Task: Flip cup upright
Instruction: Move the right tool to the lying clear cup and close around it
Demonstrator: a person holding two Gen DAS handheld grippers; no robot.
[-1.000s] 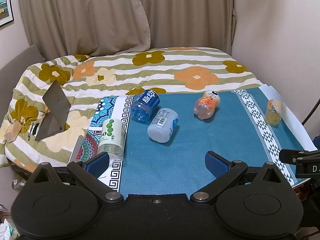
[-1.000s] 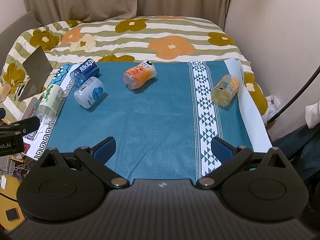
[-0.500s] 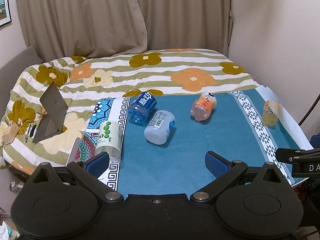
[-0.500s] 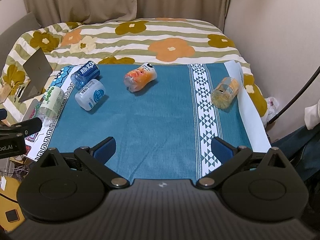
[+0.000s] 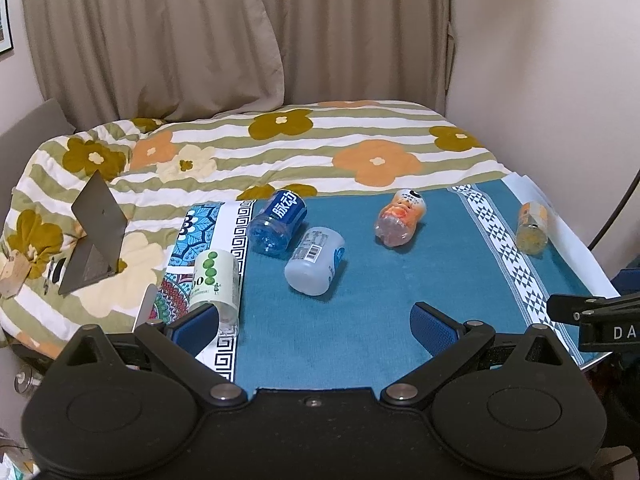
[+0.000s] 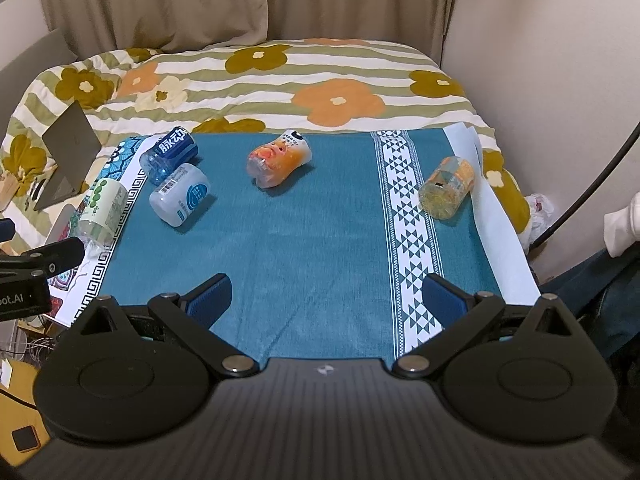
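Several cups made from cut bottles lie on their sides on a teal cloth (image 5: 360, 320). A green-dotted cup (image 5: 212, 280) lies at the left edge, a blue cup (image 5: 278, 218) and a white cup (image 5: 316, 260) lie together, an orange-pink cup (image 5: 400, 220) lies mid-cloth, and a yellow cup (image 5: 531, 228) lies at the right. They also show in the right wrist view: green (image 6: 102, 208), blue (image 6: 170, 156), white (image 6: 182, 194), orange-pink (image 6: 280, 160), yellow (image 6: 448, 188). My left gripper (image 5: 316, 326) is open and empty, near the green-dotted cup. My right gripper (image 6: 326, 294) is open and empty over the cloth's near edge.
A flowered quilt (image 5: 280, 148) covers the bed behind the cloth. A grey tablet stand (image 5: 96, 232) sits on the quilt at left. Curtains (image 5: 200, 40) and a wall close the back and right. A patterned mat (image 5: 188, 240) lies left of the cloth.
Both grippers have drawn back and tilted up a little, so the cups sit lower and farther in view. The cups have not moved. Both grippers stay open.
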